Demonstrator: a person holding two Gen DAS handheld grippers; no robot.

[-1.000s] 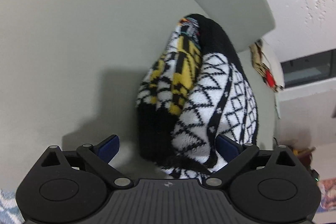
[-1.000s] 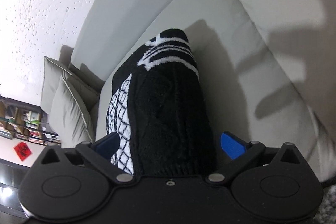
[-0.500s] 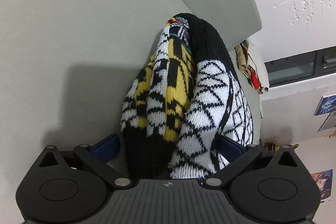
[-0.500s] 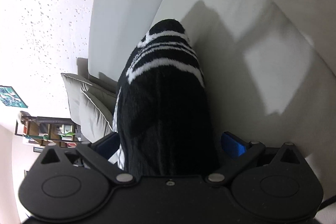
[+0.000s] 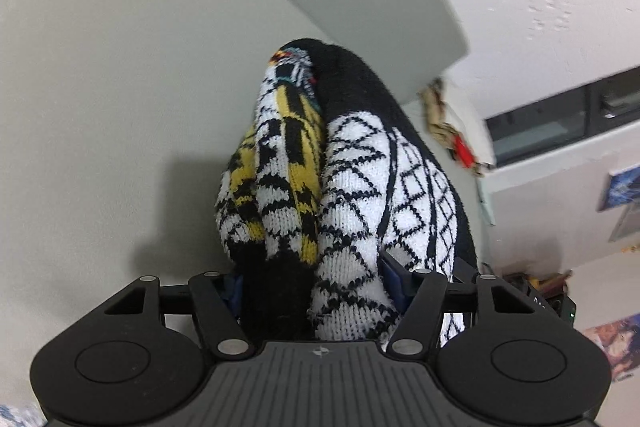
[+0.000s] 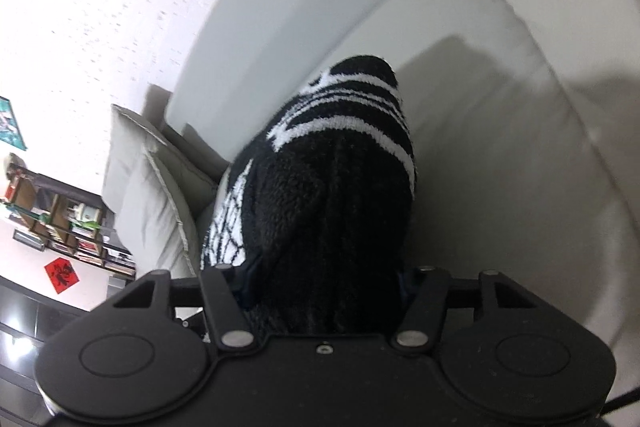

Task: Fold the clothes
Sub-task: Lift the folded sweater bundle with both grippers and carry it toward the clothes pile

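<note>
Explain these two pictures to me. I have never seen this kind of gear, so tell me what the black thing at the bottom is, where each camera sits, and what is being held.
There is no robot here: a person holds one hand-held gripper in each hand, and each carries a wide-angle camera looking forward along its two fingers. The black shape at the bottom of each picture is the gripper's own body.

One picture comes from the left gripper, the other from the right gripper. Both are shut on the same black, white and yellow patterned knit sweater, bunched up between the fingers; the right view shows mostly its black side.

Behind it is a pale grey sofa with grey cushions at one end.
</note>
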